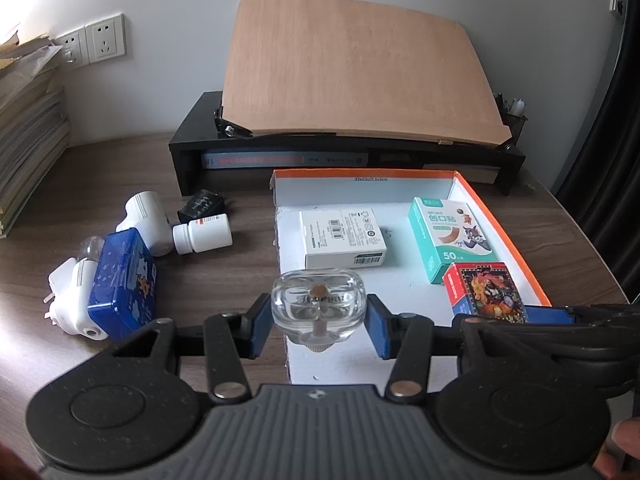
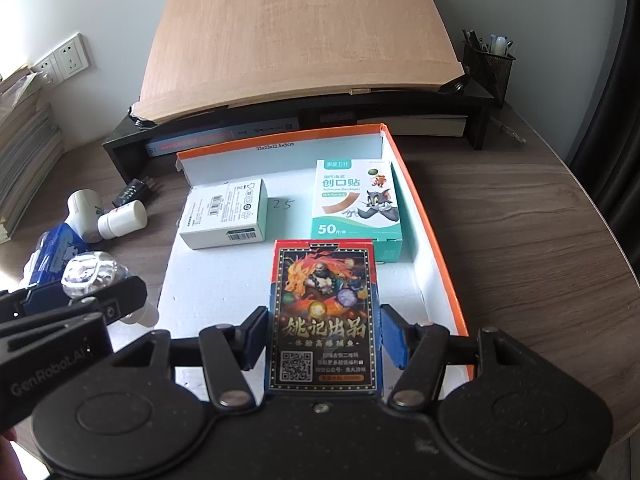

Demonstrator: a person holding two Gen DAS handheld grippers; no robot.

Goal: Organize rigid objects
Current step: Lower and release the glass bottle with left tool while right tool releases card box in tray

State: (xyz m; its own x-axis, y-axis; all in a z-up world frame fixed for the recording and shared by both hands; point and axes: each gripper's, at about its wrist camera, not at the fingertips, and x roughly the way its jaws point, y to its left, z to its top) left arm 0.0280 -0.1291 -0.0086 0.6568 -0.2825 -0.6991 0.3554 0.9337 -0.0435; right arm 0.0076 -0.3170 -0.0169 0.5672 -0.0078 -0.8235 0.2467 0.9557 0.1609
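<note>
Left tool (image 1: 319, 322) grips a clear glass bottle (image 1: 318, 306) between its blue pads, above the near left edge of the orange-rimmed tray (image 2: 424, 216) on the counter (image 2: 520, 220). Right tool (image 2: 323, 336) clamps a card box (image 2: 324, 316) over the tray's near floor. Inside lie a white box (image 2: 226, 214) and a bandage box (image 2: 356, 204). Left of the tray: white pill bottle (image 1: 202, 234), blue tin (image 1: 122, 284).

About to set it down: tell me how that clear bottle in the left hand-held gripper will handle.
The clear bottle looks like thick glass: probably heavy for its size and breakable. Its glossy, rounded sides may slip between the pads. Laid on its side, it could roll.
</note>
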